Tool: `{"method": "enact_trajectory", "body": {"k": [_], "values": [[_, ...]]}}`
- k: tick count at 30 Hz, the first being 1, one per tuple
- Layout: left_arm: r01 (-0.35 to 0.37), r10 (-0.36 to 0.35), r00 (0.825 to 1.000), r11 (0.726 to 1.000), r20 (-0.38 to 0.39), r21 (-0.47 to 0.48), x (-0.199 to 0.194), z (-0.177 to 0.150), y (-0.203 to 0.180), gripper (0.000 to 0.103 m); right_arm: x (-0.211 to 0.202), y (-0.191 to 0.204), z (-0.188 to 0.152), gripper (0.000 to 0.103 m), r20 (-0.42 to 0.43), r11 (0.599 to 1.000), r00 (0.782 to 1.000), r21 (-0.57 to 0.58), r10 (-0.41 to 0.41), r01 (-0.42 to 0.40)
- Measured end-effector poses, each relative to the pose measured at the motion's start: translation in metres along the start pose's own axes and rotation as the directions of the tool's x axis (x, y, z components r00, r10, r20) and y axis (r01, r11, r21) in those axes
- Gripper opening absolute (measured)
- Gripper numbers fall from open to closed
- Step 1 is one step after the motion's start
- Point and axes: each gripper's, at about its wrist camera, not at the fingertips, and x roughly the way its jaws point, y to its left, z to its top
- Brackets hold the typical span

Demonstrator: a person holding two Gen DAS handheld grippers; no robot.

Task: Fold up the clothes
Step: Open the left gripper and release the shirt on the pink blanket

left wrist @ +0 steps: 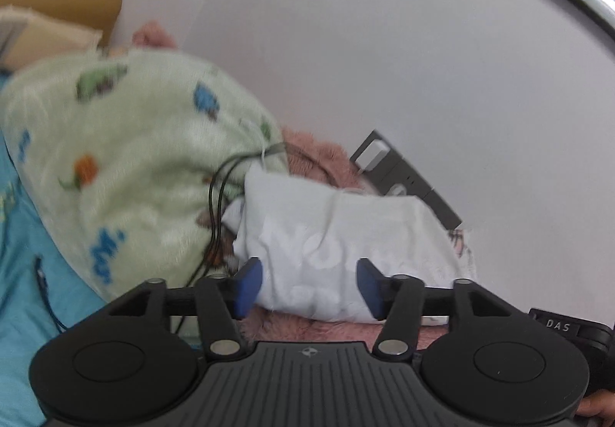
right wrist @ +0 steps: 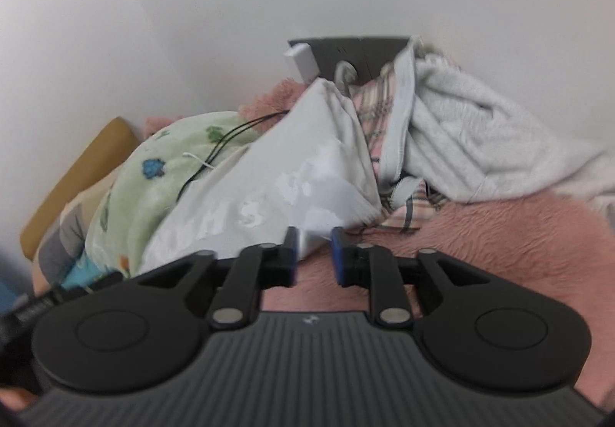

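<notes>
A folded white garment with faint white lettering (left wrist: 338, 246) lies on a pink fluffy blanket (left wrist: 326, 329) against the wall. My left gripper (left wrist: 309, 286) is open, its blue pads on either side of the garment's near edge. In the right wrist view the same white garment (right wrist: 276, 188) leans against a green printed fleece (right wrist: 153, 173). My right gripper (right wrist: 313, 254) is open with a narrow gap, its tips at the garment's lower corner, nothing clamped.
The green printed fleece (left wrist: 127, 165) is heaped to the left with thin black cords (left wrist: 219, 196) over it. A white fleece jacket (right wrist: 480, 142) and a plaid cloth (right wrist: 376, 108) lie at the right. A grey wall socket (right wrist: 346, 54) and a yellow headboard (right wrist: 77, 181) stand behind.
</notes>
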Motion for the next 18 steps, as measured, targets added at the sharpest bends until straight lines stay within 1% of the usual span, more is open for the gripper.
{"method": "enact_trajectory", "body": {"k": [1,2,3,5,7,11,14,16,18], "values": [[-0.008,0.008,1.0,1.0,0.013,0.023,-0.011,0.003,-0.008,0.076,-0.012,0.005,0.001,0.069,0.026,1.0,1.0,-0.024,0.014,-0.014],[-0.017,0.015,0.999,0.999,0.031,0.049,-0.023,0.005,-0.016,0.083,-0.024,0.011,0.001,0.088,0.052,0.998,0.998,-0.048,0.029,-0.027],[-0.026,0.022,0.999,0.997,0.05,0.075,-0.036,0.007,-0.024,0.086,-0.036,0.016,0.002,0.086,0.078,0.997,0.996,-0.072,0.045,-0.039],[-0.047,0.036,0.995,0.991,0.09,0.128,-0.063,0.007,-0.042,0.098,-0.057,0.025,0.001,0.086,0.105,0.992,0.992,-0.108,0.07,-0.059],[-0.064,0.041,0.991,0.983,0.13,0.174,-0.091,0.006,-0.059,0.102,-0.078,0.034,0.001,0.086,0.124,0.987,0.988,-0.142,0.094,-0.076],[-0.069,0.023,0.98,0.97,0.197,0.231,-0.139,-0.007,-0.082,0.103,-0.111,0.043,-0.007,0.086,0.148,0.978,0.98,-0.176,0.135,-0.108],[-0.093,0.023,0.967,0.959,0.255,0.266,-0.17,-0.026,-0.091,0.103,-0.133,0.046,-0.016,0.086,0.17,0.972,0.974,-0.206,0.151,-0.114],[-0.095,0.014,0.961,0.955,0.275,0.281,-0.185,-0.039,-0.094,0.103,-0.146,0.047,-0.024,0.086,0.186,0.964,0.97,-0.241,0.157,-0.11],[-0.107,0.021,0.958,0.952,0.287,0.286,-0.195,-0.053,-0.097,0.103,-0.157,0.049,-0.036,0.086,0.211,0.956,0.963,-0.275,0.167,-0.106]]}}
